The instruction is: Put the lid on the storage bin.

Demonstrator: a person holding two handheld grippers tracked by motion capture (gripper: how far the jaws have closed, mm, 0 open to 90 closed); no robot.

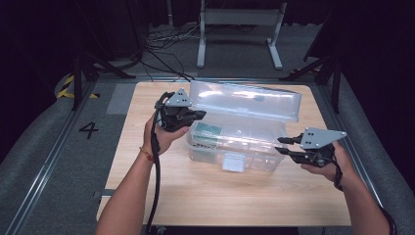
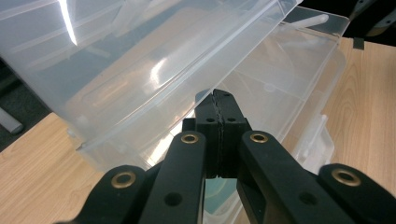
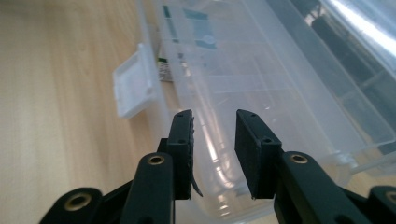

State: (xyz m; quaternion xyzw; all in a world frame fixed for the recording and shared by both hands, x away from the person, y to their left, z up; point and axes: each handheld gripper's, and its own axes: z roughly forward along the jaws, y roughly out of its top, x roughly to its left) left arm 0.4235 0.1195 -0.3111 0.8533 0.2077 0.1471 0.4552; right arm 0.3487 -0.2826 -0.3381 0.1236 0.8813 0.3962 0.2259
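Clear plastic box [image 1: 235, 144] is sitting near the middle of the wooden table [image 1: 205, 196], slightly toward the far side, long side facing the person. Its lid [image 1: 244, 100] is standing open, tilting up and back along the far edge. A white latch [image 1: 233, 162] is hanging at the middle of the front wall. Inside, at the left end, a teal-and-white printed card or packet [image 1: 210, 133] is lying flat; molded dividers are showing through the walls.

Left gripper [image 1: 195, 115] is hovering at the box's left end, just below the lid's left corner. In the left gripper view the pads [image 2: 218, 121] are pressing flat against each other, clenched with nothing between them, tips pointing at the seam where lid [image 2: 140, 70] meets box [image 2: 299, 93]. Whether the tips are touching the plastic, cannot tell.

Right gripper [image 1: 281, 145] is sitting at the box's right end, tips just beside the right wall. In the right gripper view the jaws are standing apart, released, with a clear gap; nothing is being pinched. The box's wall and rim [image 3: 224, 121] are lying beyond that gap, the latch [image 3: 135, 86] off to the left of the fingers [image 3: 182, 135].

Both hands are coming in from the near edge, a black cable [image 1: 155, 186] trailing along the left forearm. Beyond the table, grey floor, cables and a white stand [image 1: 240, 19] are showing.
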